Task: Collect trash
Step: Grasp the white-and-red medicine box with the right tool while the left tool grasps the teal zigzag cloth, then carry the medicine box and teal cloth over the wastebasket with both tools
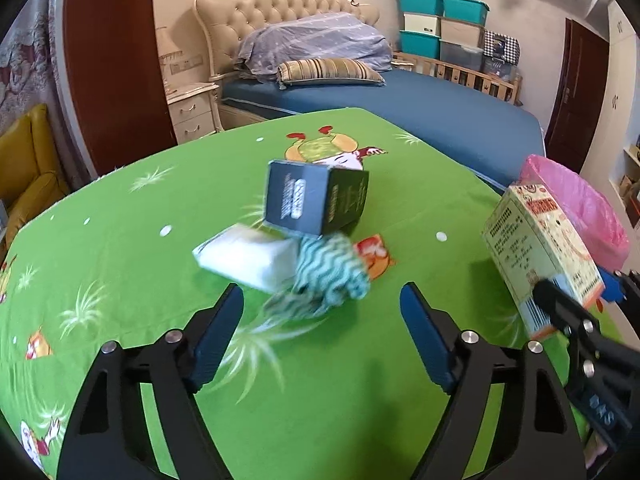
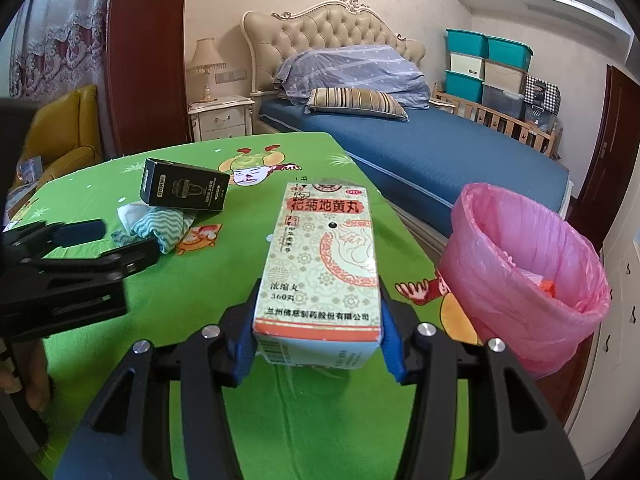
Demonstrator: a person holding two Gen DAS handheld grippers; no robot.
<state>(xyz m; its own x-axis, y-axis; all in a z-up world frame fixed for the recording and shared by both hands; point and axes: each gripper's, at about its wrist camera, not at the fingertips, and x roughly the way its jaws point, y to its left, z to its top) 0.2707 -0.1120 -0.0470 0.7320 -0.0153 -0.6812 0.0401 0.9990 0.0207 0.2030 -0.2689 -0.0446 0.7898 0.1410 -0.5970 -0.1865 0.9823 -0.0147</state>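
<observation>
Bin [image 2: 520,280] contents show only from the right – right claw [image 2: 320,344] clamps medicine box [image 2: 320,264], left claw [image 1: 320,320] gapes

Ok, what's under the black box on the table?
The black box rests tilted on a wavy teal cloth and a white packet. Anything beneath those is hidden.

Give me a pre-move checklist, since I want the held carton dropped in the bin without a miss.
1. Right gripper fingers clamp the cream and orange medicine carton: ok.
2. Pink plastic-lined bin mouth open: ok.
3. Carton over the bin: not ok, it is beside it.
4. Left gripper open and away from the bin: ok.
5. Room left inside the bin: cannot tell.
</observation>
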